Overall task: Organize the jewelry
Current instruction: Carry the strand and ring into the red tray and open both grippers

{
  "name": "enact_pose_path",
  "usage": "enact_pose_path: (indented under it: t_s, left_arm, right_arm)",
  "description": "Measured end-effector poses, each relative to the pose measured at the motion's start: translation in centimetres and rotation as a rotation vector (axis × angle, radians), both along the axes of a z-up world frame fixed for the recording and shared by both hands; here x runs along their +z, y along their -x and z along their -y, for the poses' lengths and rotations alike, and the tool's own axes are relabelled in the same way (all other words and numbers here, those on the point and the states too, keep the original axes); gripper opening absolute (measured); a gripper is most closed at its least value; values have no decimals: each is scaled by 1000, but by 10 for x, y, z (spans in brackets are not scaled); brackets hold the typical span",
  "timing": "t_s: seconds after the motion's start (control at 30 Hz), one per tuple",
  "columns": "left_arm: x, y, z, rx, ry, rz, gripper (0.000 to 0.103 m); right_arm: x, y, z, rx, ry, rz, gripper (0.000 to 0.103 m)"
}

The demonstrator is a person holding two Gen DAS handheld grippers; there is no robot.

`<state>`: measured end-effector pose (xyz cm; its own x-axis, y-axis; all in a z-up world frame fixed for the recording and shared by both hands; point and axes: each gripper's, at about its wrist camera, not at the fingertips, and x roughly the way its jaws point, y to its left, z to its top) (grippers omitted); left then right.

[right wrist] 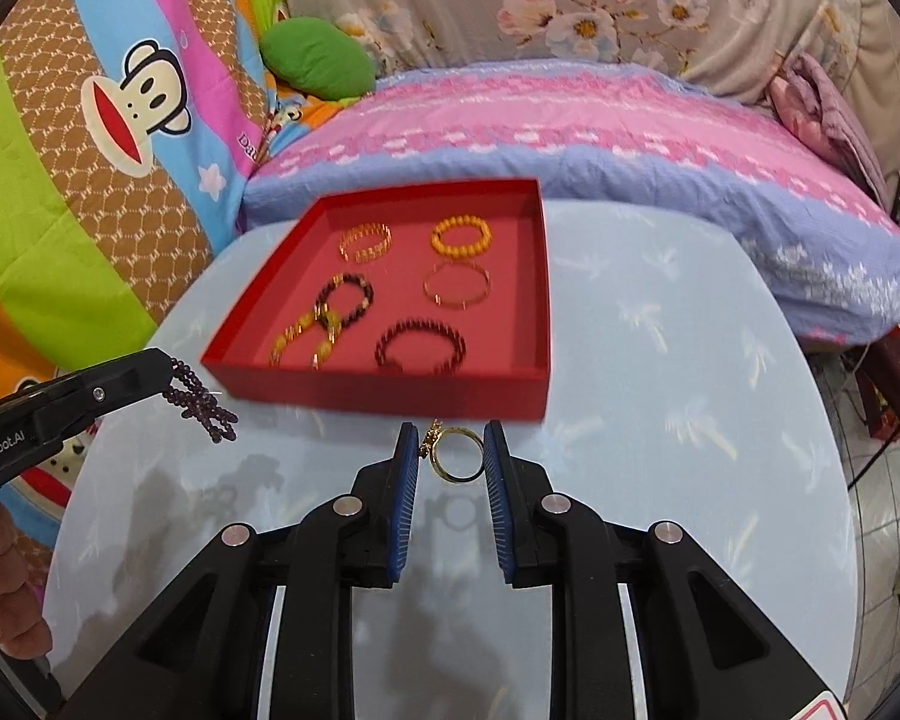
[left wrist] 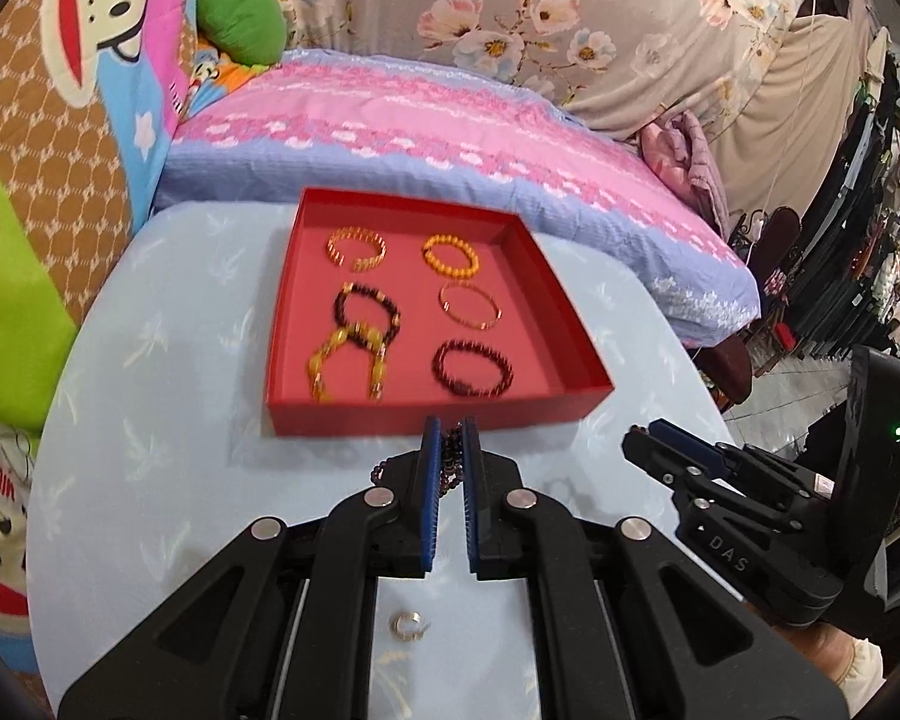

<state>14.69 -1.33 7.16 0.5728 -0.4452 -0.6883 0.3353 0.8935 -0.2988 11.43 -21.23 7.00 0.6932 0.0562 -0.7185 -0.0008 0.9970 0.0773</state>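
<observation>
The left hand-held gripper [left wrist: 450, 438] is clamped on a dark purple bead strand [right wrist: 201, 399] that dangles clear of the tabletop [right wrist: 660, 420], and the right hand-held gripper [right wrist: 453, 450] pinches a gold ring [right wrist: 459, 456] across its width, likely so both can be carried together. Beyond them the red tray [left wrist: 570, 324] already holds six bracelets laid in two columns, with room beside them. A small silver ring [left wrist: 408, 624] lies on the tabletop below the left gripper, not yet collected.

In the left wrist view, the dark bead string [left wrist: 450, 450] is mostly hidden between the left gripper [left wrist: 450, 429] pads. The small silver piece [left wrist: 407, 624] on the table [left wrist: 150, 420] is too small to identify. Bracelets in the red box [right wrist: 390, 387] are motion-blurred.
</observation>
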Motion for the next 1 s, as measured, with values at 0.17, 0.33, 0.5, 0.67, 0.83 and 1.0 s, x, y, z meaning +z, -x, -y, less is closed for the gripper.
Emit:
enact_pose_path:
  t_s: [0.17, 0.33, 0.5, 0.67, 0.83, 1.0]
  left_arm:
    - [12, -32, 14, -15, 5, 22, 6]
    - [4, -70, 26, -22, 30, -20, 6]
    - [-19, -104, 37, -31, 43, -111, 6]
    - [-45, -131, 44, -22, 24, -176, 6]
    - [-62, -148, 46, -5, 3, -207, 7]
    - [-71, -162, 49, 14, -31, -206, 7]
  right_arm:
    - [7, -33, -3, 10, 13, 25, 21]
    - [1, -66, -4, 17, 13, 13, 21]
    - [-13, -93, -4, 23, 18, -12, 21]
    - [-27, -113, -1, 21, 27, -40, 21]
    - [-39, -128, 1, 20, 37, -61, 21]
    - [-46, -139, -2, 25, 45, -75, 21]
